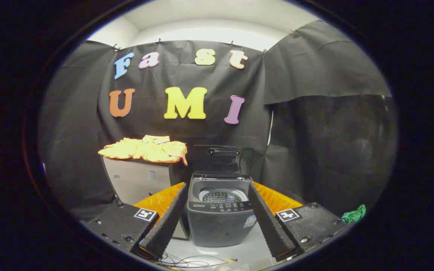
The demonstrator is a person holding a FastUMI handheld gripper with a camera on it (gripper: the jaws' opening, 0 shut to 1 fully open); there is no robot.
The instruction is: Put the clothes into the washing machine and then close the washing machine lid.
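Currently the gripper (pixel 219 210) is spread wide with nothing between its fingers. Just ahead, framed by both fingers, stands the washing machine (pixel 219 210), its lid (pixel 222 160) raised upright and the drum exposed. Beyond the left finger, an orange garment (pixel 145 149) lies crumpled atop a box (pixel 138 180) beside the machine.

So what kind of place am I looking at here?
Probably a staged recording booth, not a real laundry room: black cloth walls, a small washing machine with its lid up, and orange clothes on a box. The open gripper frames the machine.
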